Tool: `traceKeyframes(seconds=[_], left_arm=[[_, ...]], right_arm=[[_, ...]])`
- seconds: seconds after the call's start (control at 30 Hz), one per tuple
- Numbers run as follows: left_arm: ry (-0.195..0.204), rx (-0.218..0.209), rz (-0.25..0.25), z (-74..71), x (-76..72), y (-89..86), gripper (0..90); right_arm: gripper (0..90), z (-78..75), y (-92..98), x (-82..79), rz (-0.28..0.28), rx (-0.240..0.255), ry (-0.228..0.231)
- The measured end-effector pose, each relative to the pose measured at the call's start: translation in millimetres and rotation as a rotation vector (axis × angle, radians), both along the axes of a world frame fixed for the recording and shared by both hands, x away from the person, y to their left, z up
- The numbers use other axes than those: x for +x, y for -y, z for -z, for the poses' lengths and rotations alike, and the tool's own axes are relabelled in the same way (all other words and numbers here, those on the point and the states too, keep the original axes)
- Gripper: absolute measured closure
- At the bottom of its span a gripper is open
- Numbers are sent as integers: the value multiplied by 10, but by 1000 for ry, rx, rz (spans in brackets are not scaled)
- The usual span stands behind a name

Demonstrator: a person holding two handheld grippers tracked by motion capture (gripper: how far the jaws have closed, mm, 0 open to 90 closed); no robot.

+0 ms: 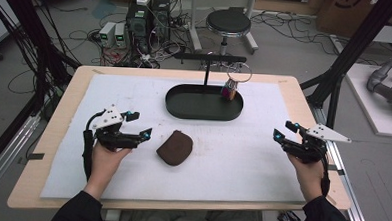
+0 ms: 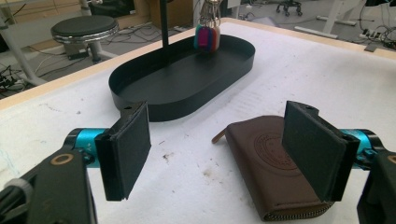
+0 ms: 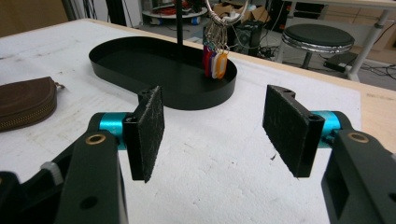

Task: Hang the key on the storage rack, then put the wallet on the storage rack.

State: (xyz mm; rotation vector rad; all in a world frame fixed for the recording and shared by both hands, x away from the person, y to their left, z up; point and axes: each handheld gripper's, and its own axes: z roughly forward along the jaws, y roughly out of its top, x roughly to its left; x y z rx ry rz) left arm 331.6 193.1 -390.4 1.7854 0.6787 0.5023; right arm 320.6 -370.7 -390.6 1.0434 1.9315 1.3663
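Note:
A brown zippered pouch [image 1: 175, 147] lies on the white mat near the table's middle. My left gripper [image 1: 142, 125] is open just left of it; in the left gripper view the pouch [image 2: 266, 163] lies partly behind the right pad [image 2: 310, 149], untouched. A black oval tray [image 1: 184, 109] sits at the back centre with an upright stand, and a ring of coloured key tags [image 1: 230, 88] hangs from its bar over the tray's right end. My right gripper [image 1: 282, 132] is open at the table's right side, nothing between its pads. The tags [image 3: 215, 58] and tray [image 3: 140, 63] lie ahead of it.
A white foam mat [image 1: 131, 167] covers the wooden table [image 1: 58, 134]. A black stool [image 1: 228, 23], computers and cables stand on the floor beyond the far edge. Black frame posts rise at both sides.

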Motion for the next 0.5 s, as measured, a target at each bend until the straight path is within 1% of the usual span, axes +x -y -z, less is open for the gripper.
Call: traceKeyframes(seconds=[0.07, 0.23, 0.33, 0.4, 0.47, 0.5], left_arm=[[0, 1, 0, 1, 4, 4, 242], [-2, 3, 5, 3, 5, 26, 242], [2, 16, 12, 4, 5, 29, 242], [-3, 13, 15, 11, 8, 35, 242], [-19, 0, 20, 20, 23, 31, 243], [-27, -10, 22, 23, 33, 28, 243]], right_arm=[[395, 8, -2, 10, -1, -8, -1], [395, 3, 1, -11, -3, -11, 3], [395, 5, 10, -13, 2, -11, 0], [395, 0, 8, -15, 5, -7, 5], [392, -12, -8, -15, 14, 2, 4], [391, -16, -20, -11, 13, 0, 13]])
